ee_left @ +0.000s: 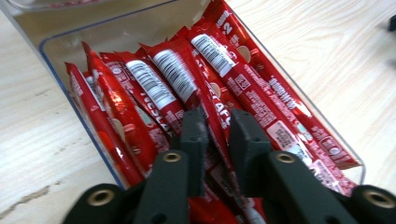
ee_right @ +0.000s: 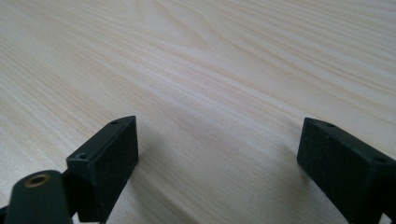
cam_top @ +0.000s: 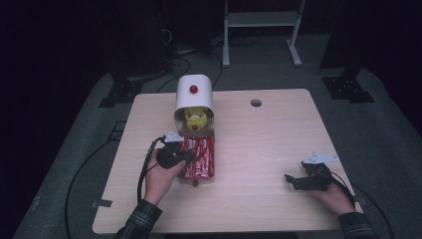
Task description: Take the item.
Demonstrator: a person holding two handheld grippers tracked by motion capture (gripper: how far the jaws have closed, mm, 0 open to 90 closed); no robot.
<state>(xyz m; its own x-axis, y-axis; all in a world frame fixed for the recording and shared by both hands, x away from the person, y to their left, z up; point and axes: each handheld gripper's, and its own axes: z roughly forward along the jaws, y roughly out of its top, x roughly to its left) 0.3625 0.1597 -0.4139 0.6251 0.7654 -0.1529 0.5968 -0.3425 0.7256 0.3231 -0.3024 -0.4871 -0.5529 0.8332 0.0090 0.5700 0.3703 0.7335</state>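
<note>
Red snack bars [ee_left: 205, 88] are packed lengthwise in a clear tray [ee_left: 60, 42], which lies on the pale wooden table [cam_top: 259, 149] directly in front of a white domed dispenser [cam_top: 194, 97]. The left tongs [ee_left: 218, 128] are set down into the tray and are closed narrowly on one bar's wrapper, which is pinched between the jaws. The right tongs [ee_right: 217, 154] are held wide apart, well to the right of the tray, with bare table between them.

A pale wood-grain counter [cam_top: 259, 149] with rounded corners and a round cable hole [cam_top: 256, 103] near its far edge carries a clear plastic tray [ee_left: 56, 46] of red snack bars [ee_left: 205, 74] and, just behind it, a white domed dispenser [cam_top: 194, 97].
</note>
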